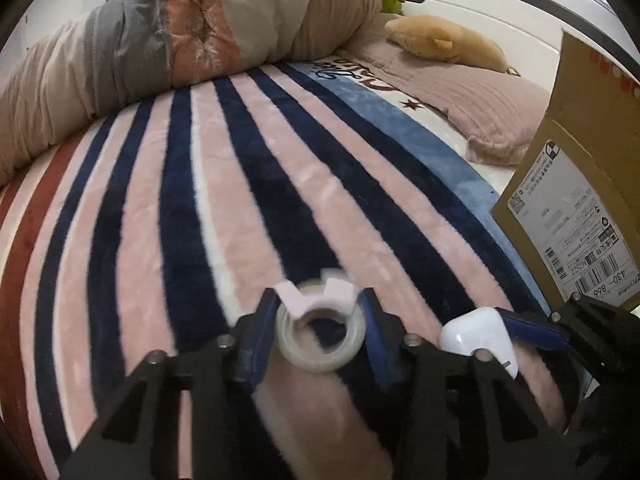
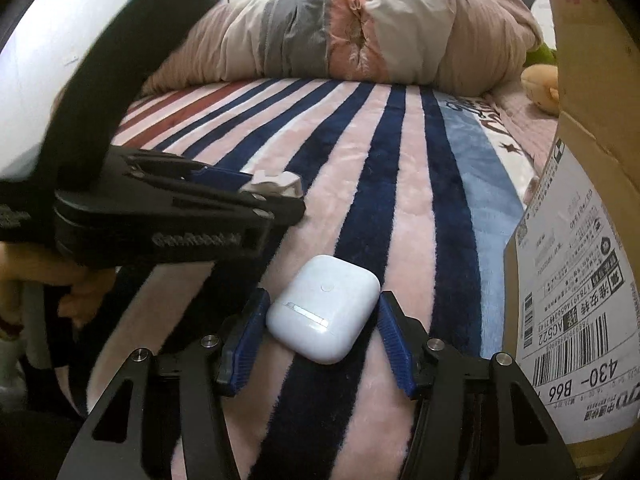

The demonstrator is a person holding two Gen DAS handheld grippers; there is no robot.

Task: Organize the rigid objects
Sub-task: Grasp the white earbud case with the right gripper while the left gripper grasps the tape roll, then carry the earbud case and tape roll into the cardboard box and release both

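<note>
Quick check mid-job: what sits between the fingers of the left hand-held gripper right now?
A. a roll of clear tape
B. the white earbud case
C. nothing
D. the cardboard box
A: the left wrist view shows the roll of clear tape between the blue pads of the left hand-held gripper; the white earbud case lies on the striped blanket between the right hand-held gripper's fingers.

Both wrist views sit low and close over the striped blanket, angled downward and facing the far rolled duvet. The left view lies left of the right; both share the blanket, duvet, and cardboard box at right.
</note>
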